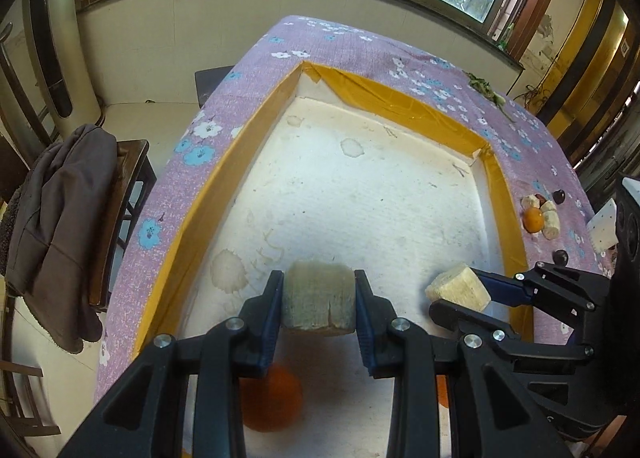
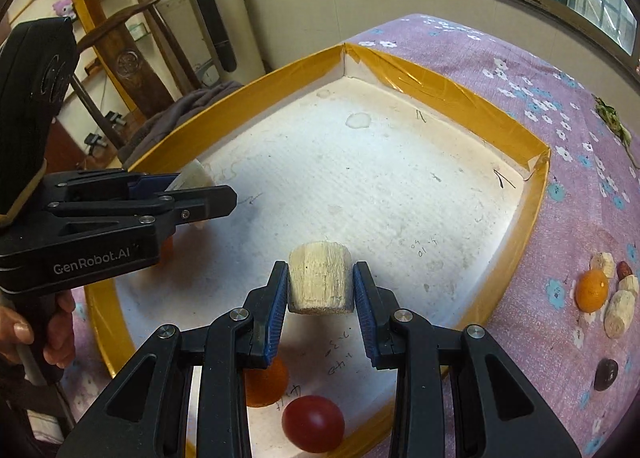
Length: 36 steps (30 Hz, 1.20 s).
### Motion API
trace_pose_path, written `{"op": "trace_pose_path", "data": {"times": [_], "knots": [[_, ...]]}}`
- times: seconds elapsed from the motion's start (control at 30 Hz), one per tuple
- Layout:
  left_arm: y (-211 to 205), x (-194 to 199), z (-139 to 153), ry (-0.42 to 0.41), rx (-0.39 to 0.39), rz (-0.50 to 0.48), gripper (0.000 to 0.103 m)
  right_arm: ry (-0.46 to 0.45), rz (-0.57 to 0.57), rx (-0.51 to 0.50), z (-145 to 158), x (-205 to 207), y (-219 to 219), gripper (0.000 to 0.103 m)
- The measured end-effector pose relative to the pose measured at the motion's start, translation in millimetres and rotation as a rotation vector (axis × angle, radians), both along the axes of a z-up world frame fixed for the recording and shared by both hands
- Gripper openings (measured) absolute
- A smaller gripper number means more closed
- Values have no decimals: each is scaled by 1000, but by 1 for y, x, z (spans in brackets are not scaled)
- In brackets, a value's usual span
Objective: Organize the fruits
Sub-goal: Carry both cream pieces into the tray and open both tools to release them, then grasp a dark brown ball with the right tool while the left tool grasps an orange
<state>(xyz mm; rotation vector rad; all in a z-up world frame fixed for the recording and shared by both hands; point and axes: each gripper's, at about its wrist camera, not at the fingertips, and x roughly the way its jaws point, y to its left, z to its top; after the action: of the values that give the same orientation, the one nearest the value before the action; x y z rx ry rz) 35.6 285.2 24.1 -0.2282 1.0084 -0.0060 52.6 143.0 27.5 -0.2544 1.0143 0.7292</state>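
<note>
My left gripper (image 1: 319,300) is shut on a pale banana chunk (image 1: 319,304) and holds it above the white foam tray (image 1: 360,185). My right gripper (image 2: 320,290) is shut on another pale banana chunk (image 2: 320,284) over the same tray (image 2: 360,161). The right gripper also shows in the left wrist view (image 1: 460,294), and the left gripper in the right wrist view (image 2: 200,193). An orange (image 1: 272,402) lies in the tray below my left gripper. An orange (image 2: 266,382) and a red fruit (image 2: 313,424) lie in the tray below my right gripper.
The tray has yellow taped walls (image 1: 400,93) and sits on a purple flowered tablecloth (image 2: 560,105). Right of the tray lie an orange (image 2: 592,290), banana pieces (image 2: 620,310) and dark fruits (image 2: 606,374). A chair with a grey coat (image 1: 60,217) stands at the left.
</note>
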Motion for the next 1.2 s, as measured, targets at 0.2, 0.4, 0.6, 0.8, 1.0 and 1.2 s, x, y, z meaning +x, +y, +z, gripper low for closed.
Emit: {"op": "trace_pose_path", "data": {"times": [0.2,0.4,0.6,0.8,1.0,1.2], "knots": [[0,0,-3,11,23,4,36,-18,-4,-24,-1,1,-1,35],[2,-8,2,7,44,25,40,-15,-38,-6,7,-1,-15,38],[-2,-27,17,-38,92,75,70,-62,-66,26,32,-20,-39,49],[-26,-41,36,-83,115,79,79,-88,-154,37,45,-39,-80,75],[-77,-45,55,-130,155,10,87,-29,-271,39,43,-46,-138,81],[-135,-43,64,-147,184,-88,89,-4,-376,-24,35,-53,-188,81]]}}
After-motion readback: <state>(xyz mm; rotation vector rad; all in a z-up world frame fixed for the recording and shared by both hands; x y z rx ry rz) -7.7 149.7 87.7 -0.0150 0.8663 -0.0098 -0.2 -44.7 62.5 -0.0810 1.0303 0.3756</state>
